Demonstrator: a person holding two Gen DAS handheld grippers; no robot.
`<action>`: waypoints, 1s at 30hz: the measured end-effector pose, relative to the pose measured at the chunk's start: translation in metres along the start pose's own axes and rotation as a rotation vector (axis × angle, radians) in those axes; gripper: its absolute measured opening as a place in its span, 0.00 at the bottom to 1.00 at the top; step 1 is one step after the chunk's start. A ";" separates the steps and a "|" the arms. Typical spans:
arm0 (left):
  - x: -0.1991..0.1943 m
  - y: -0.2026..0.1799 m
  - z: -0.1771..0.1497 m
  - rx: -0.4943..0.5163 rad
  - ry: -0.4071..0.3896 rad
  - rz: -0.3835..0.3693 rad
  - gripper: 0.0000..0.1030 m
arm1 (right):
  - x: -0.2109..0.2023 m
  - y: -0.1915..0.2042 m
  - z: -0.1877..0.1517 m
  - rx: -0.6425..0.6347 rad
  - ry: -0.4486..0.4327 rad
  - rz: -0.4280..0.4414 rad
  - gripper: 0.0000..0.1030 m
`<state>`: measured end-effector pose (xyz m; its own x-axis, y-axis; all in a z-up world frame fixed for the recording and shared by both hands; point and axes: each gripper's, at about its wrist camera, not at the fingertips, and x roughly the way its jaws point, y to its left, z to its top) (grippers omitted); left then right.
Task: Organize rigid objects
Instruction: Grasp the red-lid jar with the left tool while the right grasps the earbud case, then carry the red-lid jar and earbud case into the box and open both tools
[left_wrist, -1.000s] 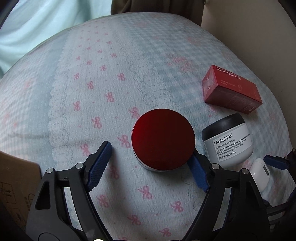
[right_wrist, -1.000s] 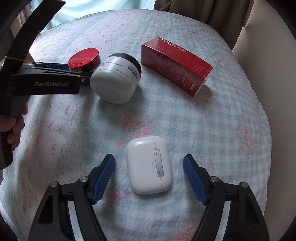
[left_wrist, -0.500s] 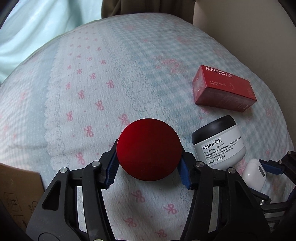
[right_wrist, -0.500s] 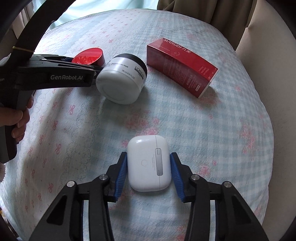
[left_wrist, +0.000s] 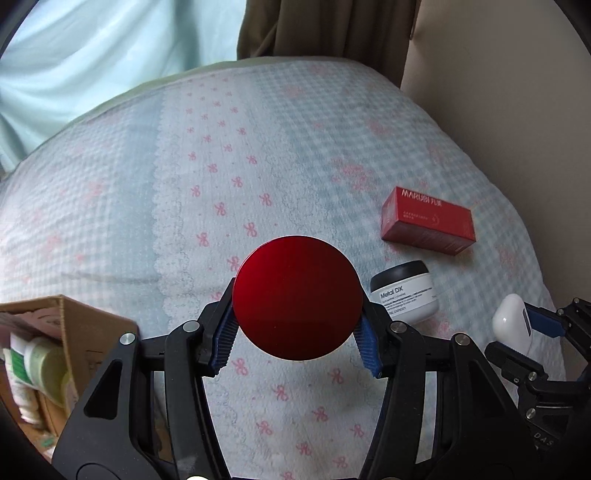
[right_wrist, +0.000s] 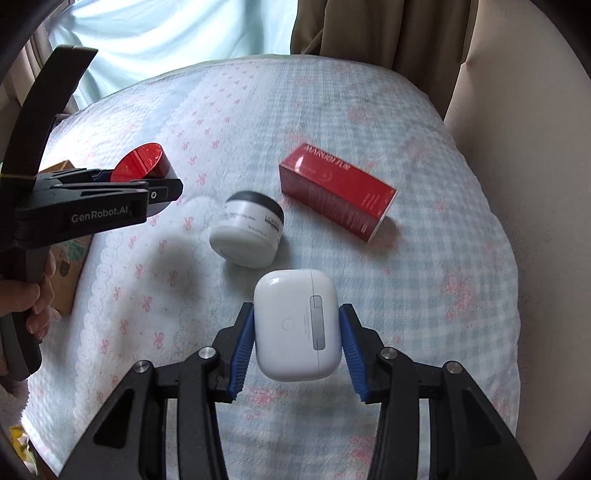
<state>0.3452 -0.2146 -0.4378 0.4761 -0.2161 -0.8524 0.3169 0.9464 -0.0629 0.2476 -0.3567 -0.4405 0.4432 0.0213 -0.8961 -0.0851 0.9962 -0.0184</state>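
Red-lidded jar (left_wrist: 297, 297) pinched in your left gripper (left_wrist: 297, 332), lifted over bed (left_wrist: 221, 166); smooth lid, slippery, grip sidewall. Right gripper (right_wrist: 297, 349) pinching white earbud case (right_wrist: 297, 325): light, glossy. Farther: white jar (right_wrist: 247, 232), red box (right_wrist: 338, 192), rigid, resting.

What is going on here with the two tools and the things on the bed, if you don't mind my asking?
A person is tidying small items off a bedspread, one tool in each hand. The left tool is shut on a round red-lidded jar, held clear of the fabric. The right tool is shut on a white earbud case. A white hair-mask jar and a red carton lie on the bedspread. An open cardboard box with bottles sits at the left.
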 end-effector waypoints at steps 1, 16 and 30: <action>-0.013 0.001 0.003 -0.005 -0.011 0.002 0.50 | -0.010 0.000 0.005 -0.002 -0.012 -0.002 0.40; -0.242 0.053 0.012 -0.125 -0.134 0.109 0.50 | -0.191 0.045 0.067 -0.009 -0.162 0.016 0.40; -0.352 0.193 -0.058 -0.219 -0.128 0.141 0.50 | -0.269 0.172 0.094 0.011 -0.190 0.095 0.40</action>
<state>0.1914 0.0576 -0.1802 0.6072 -0.0941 -0.7889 0.0622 0.9955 -0.0710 0.1974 -0.1833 -0.1614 0.5940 0.1296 -0.7940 -0.1254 0.9898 0.0677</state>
